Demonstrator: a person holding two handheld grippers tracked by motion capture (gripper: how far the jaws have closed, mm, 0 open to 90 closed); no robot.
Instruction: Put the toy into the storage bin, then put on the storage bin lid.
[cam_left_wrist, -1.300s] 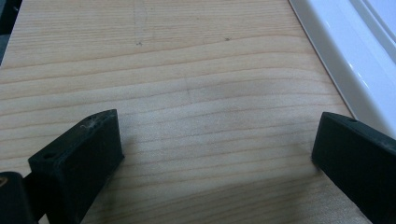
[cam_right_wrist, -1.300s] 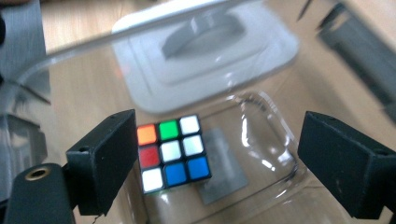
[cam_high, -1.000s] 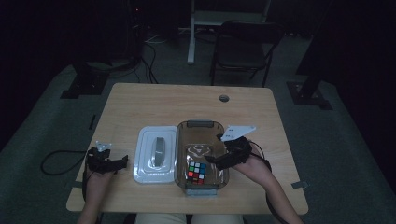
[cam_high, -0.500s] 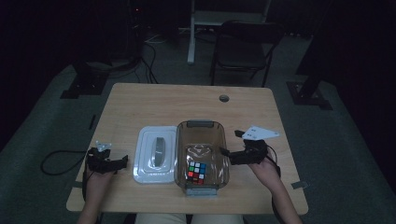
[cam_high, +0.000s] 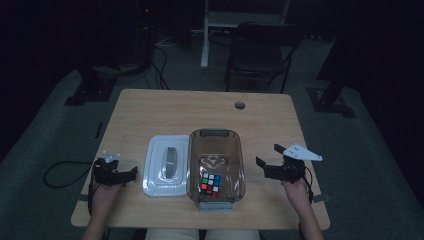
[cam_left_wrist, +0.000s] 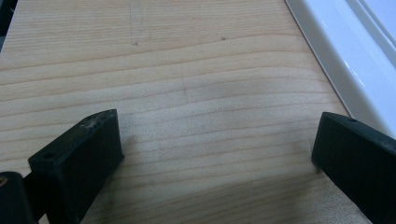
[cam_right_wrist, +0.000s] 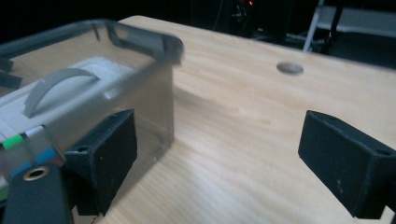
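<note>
A clear brownish bin (cam_high: 216, 137) stands at the table's front middle with a colour cube (cam_high: 210, 184) inside, near its front end. Its white lid (cam_high: 167, 165), with a grey handle, lies flat just left of it. My right gripper (cam_high: 268, 155) is held to the right of the bin, open and with nothing in it. In the right gripper view its jaws stand wide apart (cam_right_wrist: 219, 140) beside the bin wall (cam_right_wrist: 140, 93). My left gripper (cam_high: 127, 172) rests left of the lid, open over bare wood (cam_left_wrist: 217, 140), with the lid's rim (cam_left_wrist: 355, 46) just beyond its far jaw.
The wooden table (cam_high: 200, 112) has a round cable hole (cam_high: 240, 105) at the back right. A dark chair (cam_high: 260, 50) and desk legs stand behind the table. A cable (cam_high: 60, 172) trails off the left edge.
My right gripper has drawn back from over the bin to the table's right side, and it holds nothing. The left gripper, lid and cube have not moved.
</note>
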